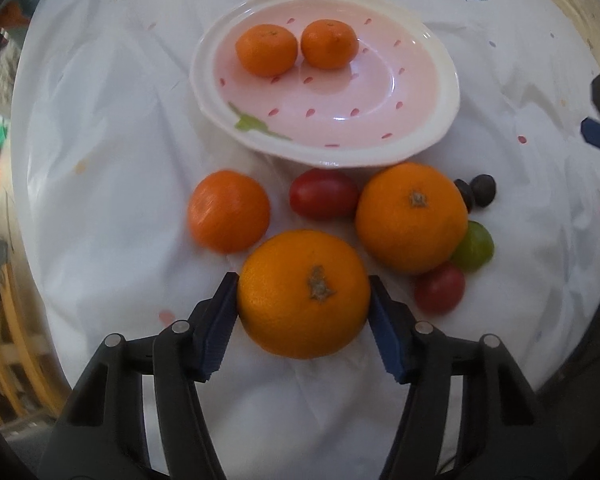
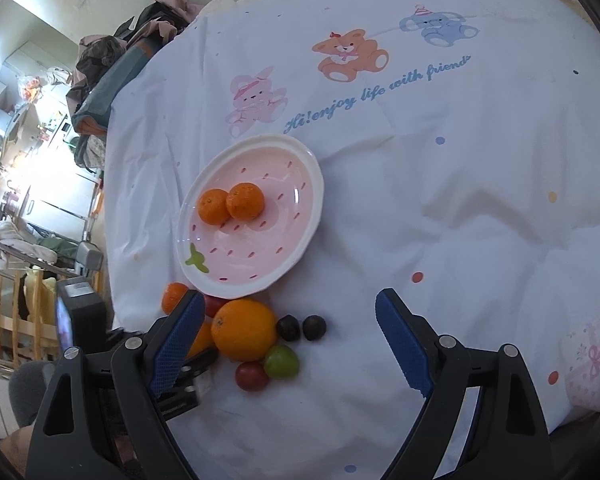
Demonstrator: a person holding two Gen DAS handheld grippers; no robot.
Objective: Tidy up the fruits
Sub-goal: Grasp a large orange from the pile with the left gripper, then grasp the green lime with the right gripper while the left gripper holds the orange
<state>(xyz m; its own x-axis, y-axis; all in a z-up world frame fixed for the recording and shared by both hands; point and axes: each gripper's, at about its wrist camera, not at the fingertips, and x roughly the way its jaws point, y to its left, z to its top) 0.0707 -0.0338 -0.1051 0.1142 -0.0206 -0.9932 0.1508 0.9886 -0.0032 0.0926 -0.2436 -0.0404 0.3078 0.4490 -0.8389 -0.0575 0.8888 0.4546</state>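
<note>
My left gripper (image 1: 303,295) is shut on a large orange (image 1: 304,294), its blue pads touching both sides, low over the white cloth. A second large orange (image 1: 411,217), a small mandarin (image 1: 229,210), two red tomatoes (image 1: 324,194), a green fruit (image 1: 474,246) and two dark fruits (image 1: 482,190) lie around it. The pink strawberry plate (image 1: 428,136) beyond holds two mandarins (image 1: 267,50). My right gripper (image 2: 290,340) is open and empty above the cloth, right of the fruit pile (image 2: 245,330) and near the plate (image 2: 296,248).
The cloth (image 2: 440,184) has cartoon bears and text printed at the far side. The table's left edge drops off to a cluttered room with a wooden rail (image 2: 4,320). A heap of clothes (image 2: 112,64) lies at the far left edge.
</note>
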